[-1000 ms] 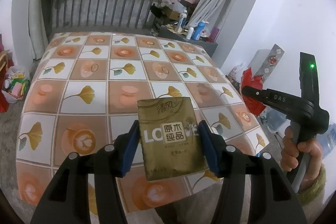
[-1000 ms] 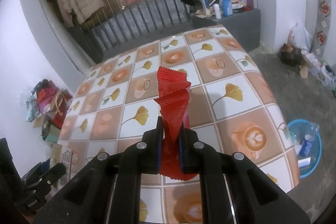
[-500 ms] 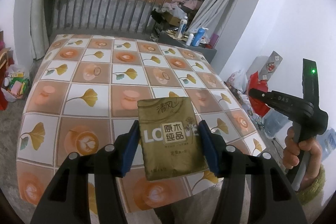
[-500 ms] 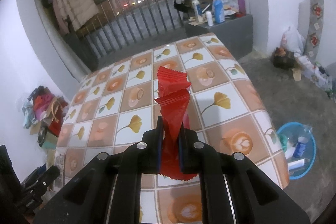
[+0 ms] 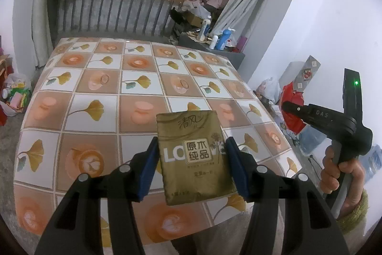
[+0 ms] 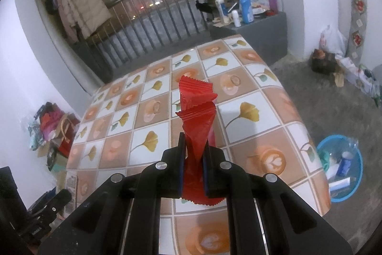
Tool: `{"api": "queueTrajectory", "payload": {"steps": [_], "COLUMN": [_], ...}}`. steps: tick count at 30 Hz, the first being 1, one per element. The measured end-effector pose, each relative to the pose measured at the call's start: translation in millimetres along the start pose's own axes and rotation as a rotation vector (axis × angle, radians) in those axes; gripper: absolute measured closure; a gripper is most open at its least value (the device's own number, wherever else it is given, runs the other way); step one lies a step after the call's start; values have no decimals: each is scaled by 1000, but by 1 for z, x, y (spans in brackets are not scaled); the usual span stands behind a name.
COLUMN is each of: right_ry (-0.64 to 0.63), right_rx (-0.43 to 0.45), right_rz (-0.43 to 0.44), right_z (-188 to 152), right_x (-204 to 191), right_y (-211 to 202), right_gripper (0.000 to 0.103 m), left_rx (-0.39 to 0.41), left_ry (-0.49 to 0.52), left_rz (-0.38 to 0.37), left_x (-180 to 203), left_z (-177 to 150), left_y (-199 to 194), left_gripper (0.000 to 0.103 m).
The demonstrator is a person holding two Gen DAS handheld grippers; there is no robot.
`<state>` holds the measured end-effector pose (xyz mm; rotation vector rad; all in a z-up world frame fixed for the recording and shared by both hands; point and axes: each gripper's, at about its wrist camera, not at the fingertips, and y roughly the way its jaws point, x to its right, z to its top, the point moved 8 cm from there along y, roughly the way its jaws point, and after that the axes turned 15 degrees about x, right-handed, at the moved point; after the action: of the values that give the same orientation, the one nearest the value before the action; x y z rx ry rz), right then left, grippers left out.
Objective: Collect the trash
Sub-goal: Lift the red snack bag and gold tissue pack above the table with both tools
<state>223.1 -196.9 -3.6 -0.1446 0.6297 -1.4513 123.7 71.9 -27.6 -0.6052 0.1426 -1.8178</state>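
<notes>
My left gripper (image 5: 192,159) is shut on a gold tissue packet (image 5: 194,154) with Chinese print, held above the near edge of the table (image 5: 100,97). My right gripper (image 6: 193,159) is shut on a crumpled red wrapper (image 6: 197,116) that stands up between the blue pads, above the table (image 6: 257,116). In the left wrist view the right gripper (image 5: 286,106) shows at the right edge, held by a hand (image 5: 339,173), with the red wrapper (image 5: 292,109) at its tip.
The table has an orange and white tile-pattern cloth. A blue basin (image 6: 341,166) with bottles sits on the floor to the right. A grey cabinet (image 6: 250,23) with bottles stands behind the table. Bags (image 6: 52,126) lie on the floor at left. A railing (image 5: 119,4) runs behind.
Both grippers have risen and pulled back from the table, keeping hold of the gold packet and the red wrapper. More of the floor and railing shows now.
</notes>
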Motion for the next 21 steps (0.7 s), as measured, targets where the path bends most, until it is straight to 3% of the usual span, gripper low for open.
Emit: {"api": "queueTrajectory", "payload": {"steps": [21], "right_ry": [8], "right_rx": [-16], "right_rz": [3], "right_z": [-2], "right_x": [3], "right_y": [7], "right_gripper": [93], "left_rx": [-6], "left_ry": [-6], "left_rz": [0], "left_x": [-2], "left_z": [-2], "left_y": [4], "left_gripper": [48]}}
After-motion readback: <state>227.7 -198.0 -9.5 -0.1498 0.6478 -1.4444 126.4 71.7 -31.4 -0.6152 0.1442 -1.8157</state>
